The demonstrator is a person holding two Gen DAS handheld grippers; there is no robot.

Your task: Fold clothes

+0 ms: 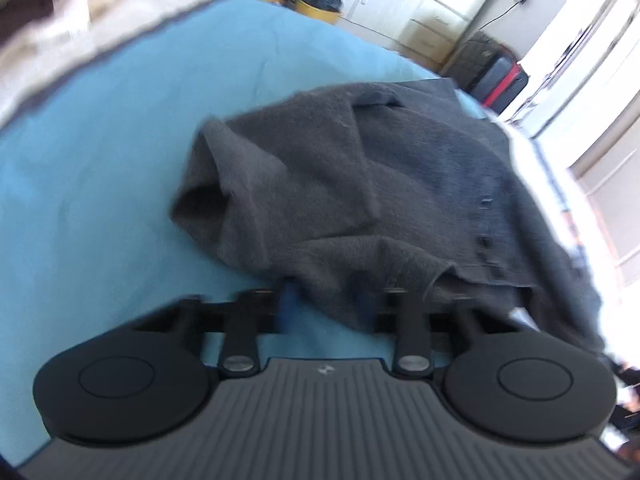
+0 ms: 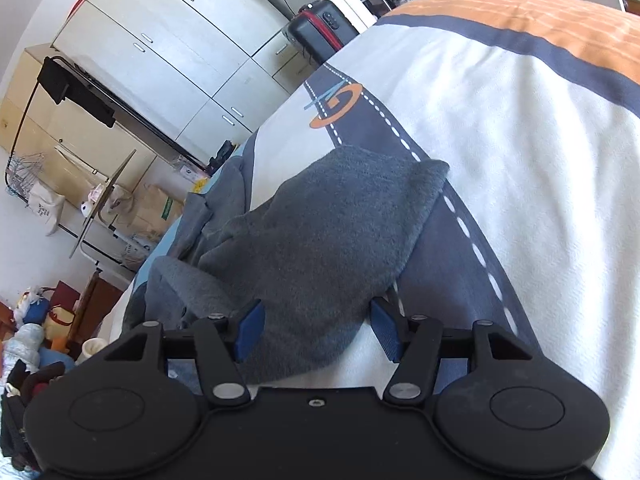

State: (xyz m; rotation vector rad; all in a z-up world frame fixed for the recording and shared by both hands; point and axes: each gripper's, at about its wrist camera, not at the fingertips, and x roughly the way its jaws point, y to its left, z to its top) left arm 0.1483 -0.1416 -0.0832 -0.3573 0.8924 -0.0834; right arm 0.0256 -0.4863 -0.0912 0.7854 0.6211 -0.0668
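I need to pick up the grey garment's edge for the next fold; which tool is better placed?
Right, probably. The right tool is open with the grey garment lying between its blue pads. The left tool is partly buried under cloth in a blurred view.

One grey garment (image 1: 360, 184), one bedspread (image 2: 520, 140), one suitcase (image 2: 320, 28), two grippers (image 1: 326, 300) (image 2: 318, 328).
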